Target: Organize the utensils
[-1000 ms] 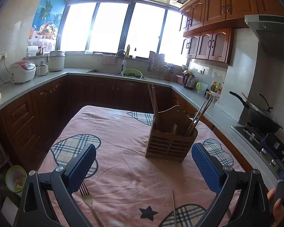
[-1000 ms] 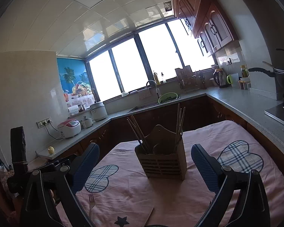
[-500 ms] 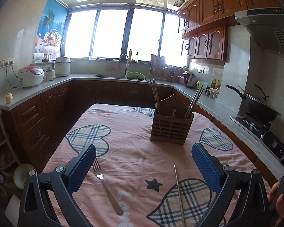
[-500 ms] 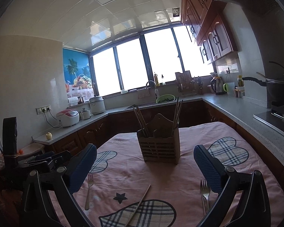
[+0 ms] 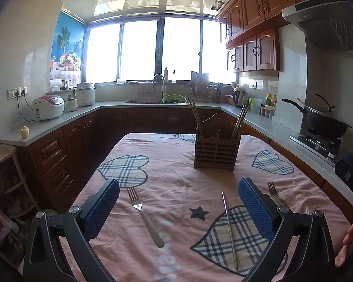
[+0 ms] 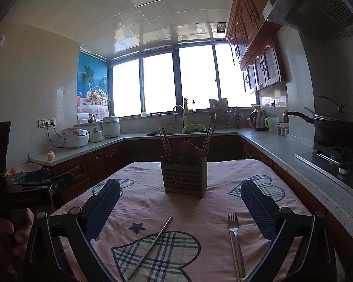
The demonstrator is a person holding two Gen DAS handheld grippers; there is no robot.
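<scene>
**Q:** What do your two cameras show right now?

**A:** I see a table covered in a pink cloth with plaid hearts. Toward its far end stands a brown slatted wooden utensil holder, upright, with chopsticks leaning out of its left and right compartments.

**Q:** Which utensils are loose?

**A:** Three lie flat on the cloth. A silver metal fork rests on the left, tines pointing away from me. A single thin metal chopstick lies across a plaid heart near the middle. A second silver fork lies on the right, partly hidden behind a finger in the left view.

**Q:** And your grippers?

**A:** My left gripper hovers with its blue-padded fingers spread wide, holding nothing. My right gripper is likewise released and empty, above the near cloth, well apart from the holder.
</scene>
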